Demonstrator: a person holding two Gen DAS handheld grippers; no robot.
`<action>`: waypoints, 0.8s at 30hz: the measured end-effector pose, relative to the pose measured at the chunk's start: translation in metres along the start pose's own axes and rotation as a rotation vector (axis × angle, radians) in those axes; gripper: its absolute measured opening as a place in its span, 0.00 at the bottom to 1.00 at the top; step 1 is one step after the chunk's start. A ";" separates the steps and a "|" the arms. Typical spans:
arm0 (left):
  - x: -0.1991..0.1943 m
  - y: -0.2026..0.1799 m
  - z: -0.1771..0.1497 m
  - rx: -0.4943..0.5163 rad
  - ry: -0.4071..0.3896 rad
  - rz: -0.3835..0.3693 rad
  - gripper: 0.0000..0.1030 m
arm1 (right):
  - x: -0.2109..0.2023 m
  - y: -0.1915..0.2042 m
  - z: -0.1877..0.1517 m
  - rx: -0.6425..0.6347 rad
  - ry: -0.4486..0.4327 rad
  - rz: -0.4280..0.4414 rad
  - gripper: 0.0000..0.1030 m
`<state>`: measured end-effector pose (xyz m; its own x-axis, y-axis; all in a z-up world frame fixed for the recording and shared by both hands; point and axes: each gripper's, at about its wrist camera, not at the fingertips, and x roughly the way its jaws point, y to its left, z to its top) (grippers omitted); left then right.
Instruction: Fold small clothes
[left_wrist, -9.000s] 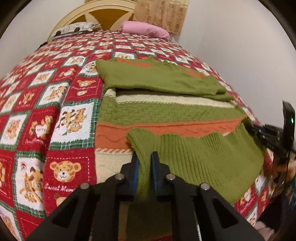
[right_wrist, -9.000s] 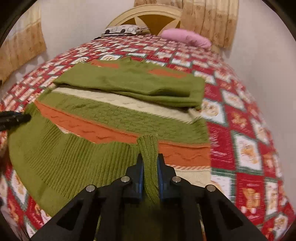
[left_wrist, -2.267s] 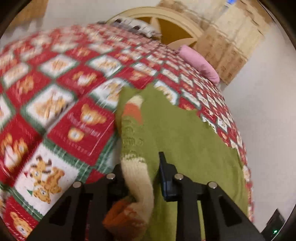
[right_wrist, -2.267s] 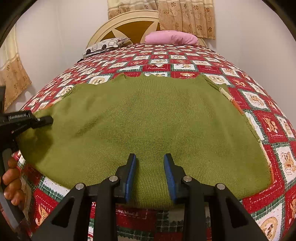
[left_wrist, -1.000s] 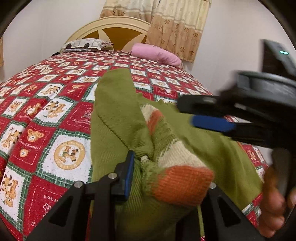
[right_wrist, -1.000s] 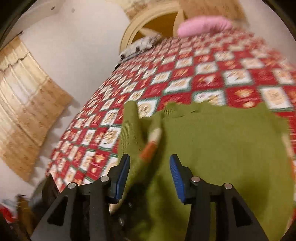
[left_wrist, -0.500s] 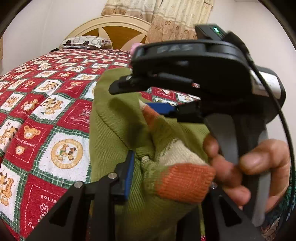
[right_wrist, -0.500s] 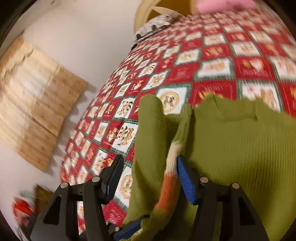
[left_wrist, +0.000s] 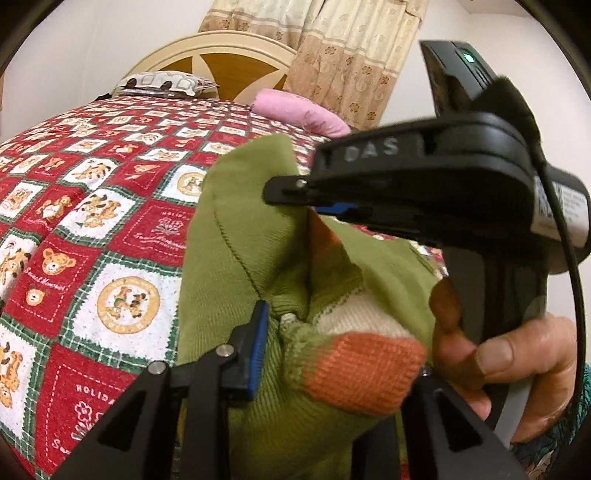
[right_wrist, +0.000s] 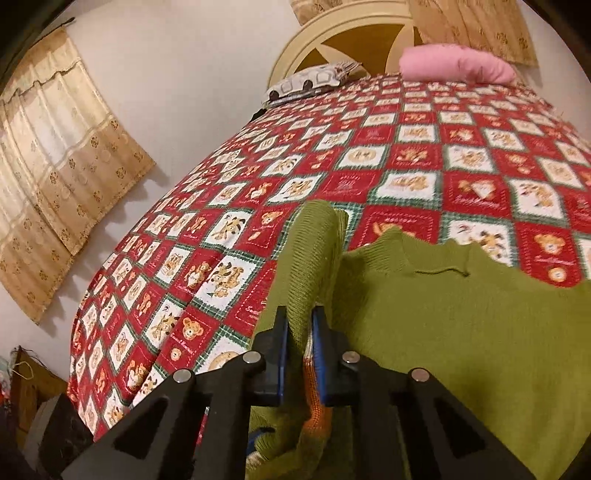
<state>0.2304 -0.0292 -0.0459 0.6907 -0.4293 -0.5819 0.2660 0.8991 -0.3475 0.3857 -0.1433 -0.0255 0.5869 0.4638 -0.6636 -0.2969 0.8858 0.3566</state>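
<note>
A green knit sweater (right_wrist: 461, 325) with cream and orange stripes lies folded on the red patchwork bedspread (right_wrist: 369, 155). In the left wrist view my left gripper (left_wrist: 332, 354) holds a bunched edge of the sweater (left_wrist: 240, 240) between its jaws; the right finger is hidden behind an orange and cream fold. My right gripper (right_wrist: 300, 354) is shut on an upstanding green fold at the sweater's left edge. It also shows in the left wrist view (left_wrist: 295, 194), coming in from the right, just above the left gripper.
A pink pillow (right_wrist: 456, 62) and a grey patterned pillow (right_wrist: 310, 83) lie by the round headboard (right_wrist: 354, 40). Curtains (right_wrist: 55, 147) hang on the wall left of the bed. The bed's left edge drops off near the grippers.
My right gripper has closed on the raised fold of the sweater's left edge, where its jaws stood open around it before. My left gripper keeps its hold on the bunched edge.
</note>
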 end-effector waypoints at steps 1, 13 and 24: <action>-0.004 -0.004 0.001 0.007 -0.009 -0.010 0.25 | -0.006 -0.002 0.000 0.003 -0.008 -0.001 0.11; -0.007 -0.060 0.011 0.123 -0.008 -0.013 0.23 | -0.059 -0.040 0.001 0.016 -0.048 -0.075 0.11; 0.004 -0.103 0.011 0.186 0.024 -0.032 0.23 | -0.092 -0.071 -0.003 0.012 -0.066 -0.142 0.11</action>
<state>0.2130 -0.1225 -0.0043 0.6644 -0.4577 -0.5909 0.4087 0.8844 -0.2255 0.3503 -0.2484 0.0078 0.6708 0.3315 -0.6634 -0.1986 0.9422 0.2700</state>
